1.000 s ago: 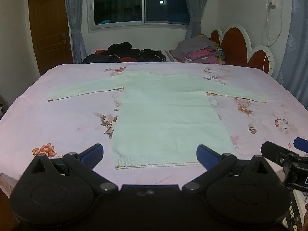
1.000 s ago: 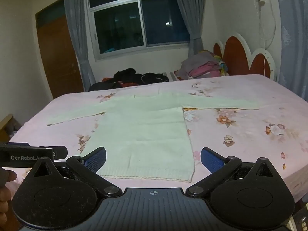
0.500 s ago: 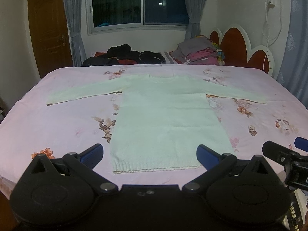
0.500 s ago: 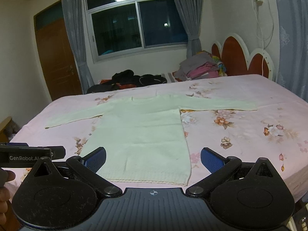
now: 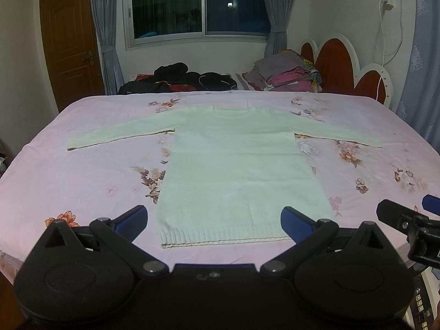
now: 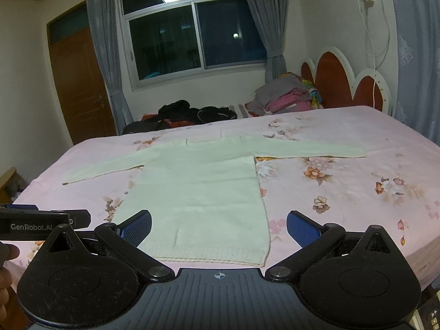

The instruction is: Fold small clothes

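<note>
While the sweater (image 5: 233, 170) lies flat on the bed (image 5: 82, 170), neck far, hem nearest you, nothing is folded.
Your left gripper (image 5: 214, 220) and right gripper (image 6: 219, 227) hover wide open, empty, near the hem; sleeves run crosswise, one to each side.

Sweater (image 5: 233, 165): pale mint-cream knit, plain, ribbed band along the hem.
Bedsheet (image 5: 82, 170): soft pink, scattered floral print in orange, brown and white.
Left gripper (image 5: 214, 221): black body; finger pads (image 5: 132, 218) deep blue.
Right gripper (image 6: 219, 227): black arms, grey ridged base, blue textured pads (image 6: 137, 227).
Headboard (image 5: 341, 66): reddish-brown scalloped panels, white trim.
Curtains (image 5: 106, 27): grey-blue, plain.
Door (image 5: 71, 41): warm brown wood.
Folded pile (image 5: 286, 74): grey, pink, multicoloured edge.
Heap of dark clothes (image 5: 178, 78): black with red patches.
Walls (image 5: 330, 8): off-white.
</note>
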`<state>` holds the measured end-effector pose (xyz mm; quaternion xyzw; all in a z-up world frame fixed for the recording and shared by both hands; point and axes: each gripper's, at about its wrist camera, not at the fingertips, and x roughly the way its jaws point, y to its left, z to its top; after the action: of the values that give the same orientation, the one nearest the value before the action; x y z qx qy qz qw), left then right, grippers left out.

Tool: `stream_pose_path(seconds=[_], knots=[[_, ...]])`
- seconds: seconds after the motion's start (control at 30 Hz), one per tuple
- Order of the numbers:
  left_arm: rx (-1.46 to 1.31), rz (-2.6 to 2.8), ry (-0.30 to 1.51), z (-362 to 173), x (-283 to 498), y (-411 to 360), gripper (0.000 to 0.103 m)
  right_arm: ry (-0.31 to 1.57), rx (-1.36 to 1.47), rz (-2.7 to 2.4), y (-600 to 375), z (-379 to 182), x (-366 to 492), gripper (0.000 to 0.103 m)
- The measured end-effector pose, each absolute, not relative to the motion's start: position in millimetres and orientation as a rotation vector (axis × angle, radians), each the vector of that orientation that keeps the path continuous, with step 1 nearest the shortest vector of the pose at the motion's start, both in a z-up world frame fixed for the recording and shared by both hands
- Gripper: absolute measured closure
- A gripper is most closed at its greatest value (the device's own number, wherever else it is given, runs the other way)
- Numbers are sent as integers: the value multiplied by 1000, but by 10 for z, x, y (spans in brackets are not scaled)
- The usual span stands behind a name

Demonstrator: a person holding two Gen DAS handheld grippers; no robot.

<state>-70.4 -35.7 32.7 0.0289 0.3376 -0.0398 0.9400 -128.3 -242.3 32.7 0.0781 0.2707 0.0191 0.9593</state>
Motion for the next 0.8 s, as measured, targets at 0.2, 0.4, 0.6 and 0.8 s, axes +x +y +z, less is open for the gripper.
stream_pose_path(seconds=[0.2,0.4,0.6,0.8], knots=[[60,-74,687,327,-707,-371,0,551,159,32,-2442,312,-1244,0],[60,-68,687,334,-706,-365,0,552,158,33,-2456,312,-1234,0],[59,-57,691,328,-712,-341,0,550,155,34,-2491,300,-1205,0],[56,-48,689,323,-742,-325,0,554,152,36,-2483,294,-1189,0]])
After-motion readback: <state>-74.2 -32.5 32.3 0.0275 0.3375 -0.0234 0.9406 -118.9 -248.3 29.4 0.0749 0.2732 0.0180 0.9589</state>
